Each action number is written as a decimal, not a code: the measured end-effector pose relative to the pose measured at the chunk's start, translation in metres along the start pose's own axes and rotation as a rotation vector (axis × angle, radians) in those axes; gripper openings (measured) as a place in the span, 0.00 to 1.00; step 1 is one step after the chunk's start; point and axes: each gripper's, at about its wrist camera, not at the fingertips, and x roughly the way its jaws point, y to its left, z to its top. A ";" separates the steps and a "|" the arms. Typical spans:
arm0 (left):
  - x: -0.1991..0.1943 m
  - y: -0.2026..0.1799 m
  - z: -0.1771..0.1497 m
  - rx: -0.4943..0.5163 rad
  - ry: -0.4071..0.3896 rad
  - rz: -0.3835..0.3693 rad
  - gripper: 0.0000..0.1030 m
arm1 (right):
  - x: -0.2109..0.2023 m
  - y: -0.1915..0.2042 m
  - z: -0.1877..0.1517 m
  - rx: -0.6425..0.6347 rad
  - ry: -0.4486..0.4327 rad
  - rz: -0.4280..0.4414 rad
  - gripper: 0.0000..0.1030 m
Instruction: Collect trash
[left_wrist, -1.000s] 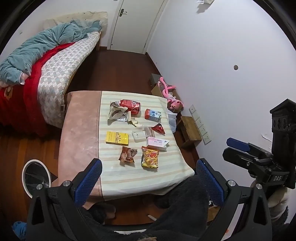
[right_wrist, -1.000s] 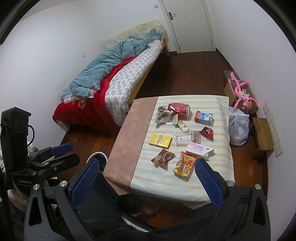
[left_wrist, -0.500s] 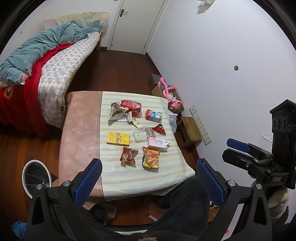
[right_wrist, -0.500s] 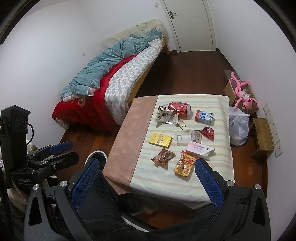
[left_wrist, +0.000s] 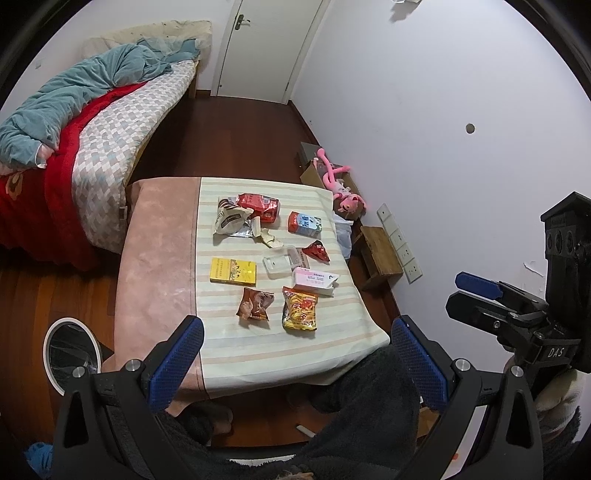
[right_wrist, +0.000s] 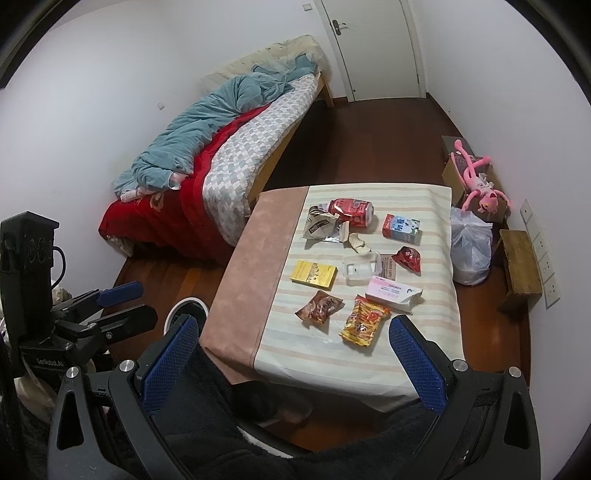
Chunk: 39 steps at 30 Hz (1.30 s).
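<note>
Trash lies on a cloth-covered table (left_wrist: 162, 258): a yellow box (left_wrist: 232, 271), a brown wrapper (left_wrist: 255, 303), a yellow snack bag (left_wrist: 300, 308), a pink-white box (left_wrist: 314, 280), a clear plastic tub (left_wrist: 279, 263), a red wrapper (left_wrist: 317, 251), a milk carton (left_wrist: 304, 224), a red bag (left_wrist: 258, 206) and a torn bag (left_wrist: 229, 219). A white bin (left_wrist: 70, 356) stands on the floor at the table's left. My left gripper (left_wrist: 295, 362) is open and empty, high above the table's near edge. My right gripper (right_wrist: 291, 358) is open and empty likewise.
A bed (left_wrist: 92, 147) with red and teal covers stands left of the table. A pink plush toy (left_wrist: 340, 184), a white plastic bag (right_wrist: 471, 251) and a wooden stool (left_wrist: 380, 254) sit along the right wall. A closed door (left_wrist: 258, 48) is at the far end.
Both views have shifted only slightly. Nothing on the table has moved and both grippers stay open.
</note>
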 end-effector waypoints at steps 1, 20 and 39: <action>0.000 0.000 0.000 0.001 0.000 0.000 1.00 | 0.000 0.001 0.001 -0.001 0.001 -0.002 1.00; 0.001 0.000 0.000 -0.001 0.000 0.001 1.00 | 0.001 0.004 0.008 -0.018 0.007 -0.001 1.00; 0.007 -0.003 0.000 0.003 0.008 0.006 1.00 | 0.005 0.006 0.009 -0.021 0.020 0.004 1.00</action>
